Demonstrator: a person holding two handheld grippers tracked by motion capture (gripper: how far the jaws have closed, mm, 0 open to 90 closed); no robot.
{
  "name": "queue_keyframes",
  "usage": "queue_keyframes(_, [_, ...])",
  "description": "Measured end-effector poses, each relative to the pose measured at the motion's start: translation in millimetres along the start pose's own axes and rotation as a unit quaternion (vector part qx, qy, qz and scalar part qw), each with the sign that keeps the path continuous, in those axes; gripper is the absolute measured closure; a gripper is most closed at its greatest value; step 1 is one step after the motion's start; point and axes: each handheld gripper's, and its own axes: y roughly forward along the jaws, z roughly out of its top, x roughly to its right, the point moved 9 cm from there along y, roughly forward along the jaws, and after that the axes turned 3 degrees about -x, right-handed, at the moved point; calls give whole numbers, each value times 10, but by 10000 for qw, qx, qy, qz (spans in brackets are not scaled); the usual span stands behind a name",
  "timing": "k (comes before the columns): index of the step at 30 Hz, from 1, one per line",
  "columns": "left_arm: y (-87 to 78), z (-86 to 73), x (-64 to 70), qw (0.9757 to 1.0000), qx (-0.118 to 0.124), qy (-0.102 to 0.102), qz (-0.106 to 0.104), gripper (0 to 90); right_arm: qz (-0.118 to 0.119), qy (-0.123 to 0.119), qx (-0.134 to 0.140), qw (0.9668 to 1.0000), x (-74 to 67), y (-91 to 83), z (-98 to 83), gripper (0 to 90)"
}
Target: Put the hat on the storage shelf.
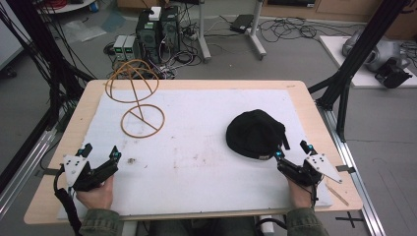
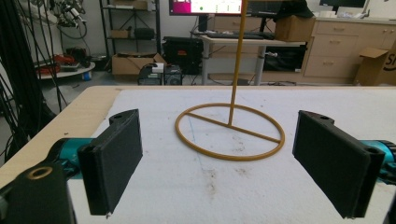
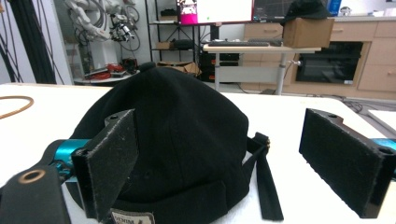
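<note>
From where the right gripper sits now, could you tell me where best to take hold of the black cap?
Probably the near rim of the black cap, by the strap and small label. It lies crown up on the white mat, so the dome gives little to pinch. The right gripper, open, already faces that edge; come in low from the person's side.

Ahead of the jaws the pale wooden tabletop (image 1: 93, 93), covered by a white sheet (image 1: 206, 142), ends at a grey floor (image 1: 295, 54) strewn with black cables (image 1: 285, 29). Two computer towers (image 1: 158, 29) stand on that floor just past the far edge. Farther off, a desk (image 2: 243, 44) carries a lit monitor (image 2: 205, 6) and a cardboard box (image 2: 294, 27). Wooden drawers (image 2: 334, 56) line the wall to the right, and metal shelves (image 2: 128, 32) stand to the left. Black frame posts (image 1: 366, 46) flank the tabletop.
</note>
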Motion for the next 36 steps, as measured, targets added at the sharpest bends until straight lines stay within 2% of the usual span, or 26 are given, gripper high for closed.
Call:
queue_keyframes(8, [-2, -1, 23, 10000, -8, 34, -28, 161, 22, 155, 107, 9998, -9, 11, 141, 114])
queue_keyframes(18, [7, -5, 21, 10000, -10, 21, -37, 161, 182, -304, -12, 9994, -137, 207, 242, 114])
queue_keyframes(21, [6, -5, 19, 10000, -14, 23, -42, 161, 304, -461, -111, 9984, -184, 294, 256, 114])
queue_keyframes(26, [9, -4, 10, 10000, 2, 5, -34, 161, 399, -461, -232, 9979, -224, 350, 245, 114])
queue_keyframes(31, [9, -8, 18, 10000, -21, -24, -69, 161, 508, -583, -369, 9963, -272, 434, 241, 114])
queue_keyframes(36, [8, -7, 31, 10000, -22, -16, -89, 161, 526, -590, -460, 9958, -299, 480, 212, 114])
